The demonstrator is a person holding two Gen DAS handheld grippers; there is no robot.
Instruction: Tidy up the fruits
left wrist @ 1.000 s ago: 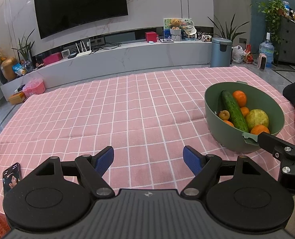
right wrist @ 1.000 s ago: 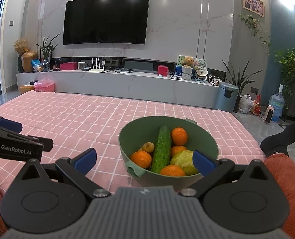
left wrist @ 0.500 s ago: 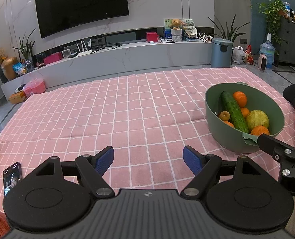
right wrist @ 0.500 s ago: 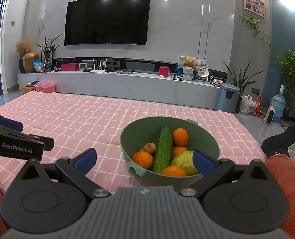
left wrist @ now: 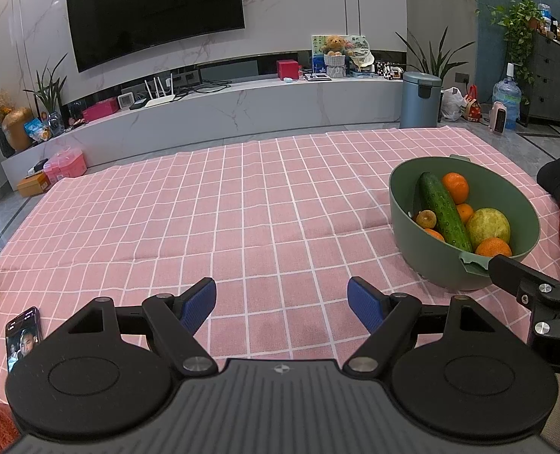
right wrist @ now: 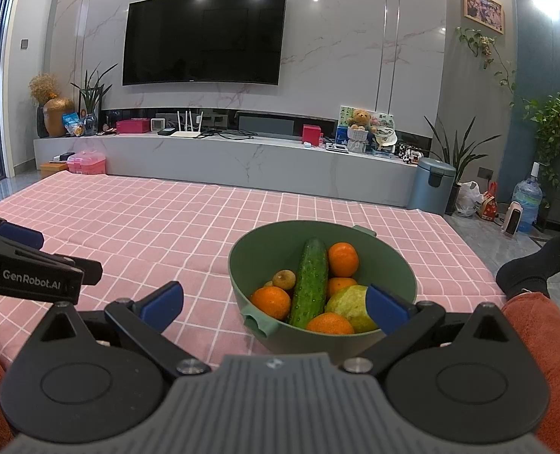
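The left gripper [left wrist: 281, 304] is hanging low over the pink cloth [left wrist: 242, 208] with its blue pads spread wide and nothing between them. A phone [left wrist: 22, 336] is lying on the cloth just off to its left. The right gripper [right wrist: 274, 304] is also standing wide and holding nothing. The green bowl [right wrist: 400, 265] is sitting right in front of it, so close that the right pad is covering part of the bowl's near side.

All the fruit in view is lying inside that bowl. A long cucumber [right wrist: 310, 283] is leaning down the middle. Oranges [right wrist: 271, 302] are sitting on both sides of it, a big yellow-green fruit [right wrist: 349, 304] is lying to the right, and a small brown fruit [right wrist: 284, 279] is sitting to the left. No fruit is lying out on the cloth.

Almost nothing has changed in the last second. Both grippers are staying wide, and the bowl is only looking a tiny bit closer to the right one. The fruit has not moved. So this could be the fruit waiting to be taken out and sorted, or already gathered in.

Far behind are a long grey shelf [right wrist: 242, 155] and a black TV [right wrist: 204, 38].
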